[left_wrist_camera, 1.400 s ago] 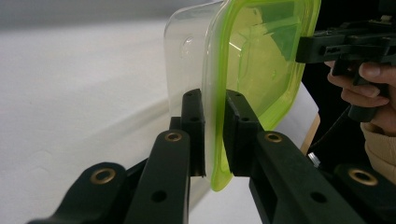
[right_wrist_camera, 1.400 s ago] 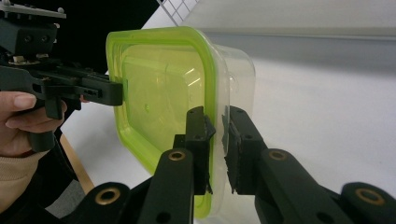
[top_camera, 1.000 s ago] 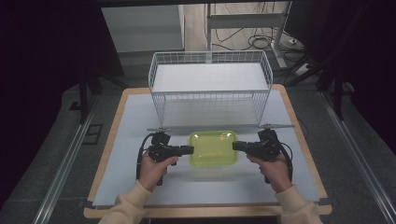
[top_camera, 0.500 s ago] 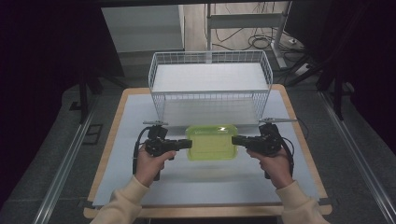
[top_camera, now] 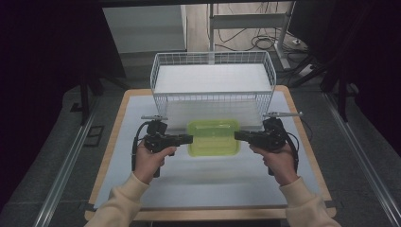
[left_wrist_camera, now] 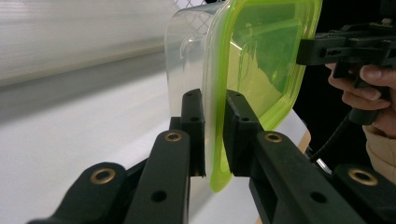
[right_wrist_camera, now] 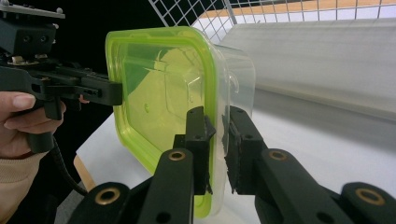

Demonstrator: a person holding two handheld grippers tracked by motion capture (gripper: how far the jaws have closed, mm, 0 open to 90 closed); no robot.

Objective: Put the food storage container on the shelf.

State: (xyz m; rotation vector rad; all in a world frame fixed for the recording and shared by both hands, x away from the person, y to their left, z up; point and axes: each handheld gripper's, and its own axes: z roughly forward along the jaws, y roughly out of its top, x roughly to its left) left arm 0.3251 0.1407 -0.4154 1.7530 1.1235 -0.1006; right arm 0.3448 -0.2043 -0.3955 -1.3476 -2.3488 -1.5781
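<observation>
Container (top_camera: 213, 137) with green lid held between both grippers, just short of the basket (top_camera: 213, 78). Left gripper (left_wrist_camera: 214, 135) and right gripper (right_wrist_camera: 217, 140) each clamp a rim edge between their fingers. Lift appears done; placing in the basket likely remains.

A white wire-mesh basket (top_camera: 213, 78) stands at twelve o'clock on the pale grey table mat (top_camera: 203, 182). The wooden tabletop (top_camera: 106, 146) frames the mat. Cables (top_camera: 265, 42) lie on the floor beyond.

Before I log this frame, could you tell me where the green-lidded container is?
In the high view the green-lidded container sits mid-table, just before the wire basket, clamped between the left gripper and right gripper.
</observation>
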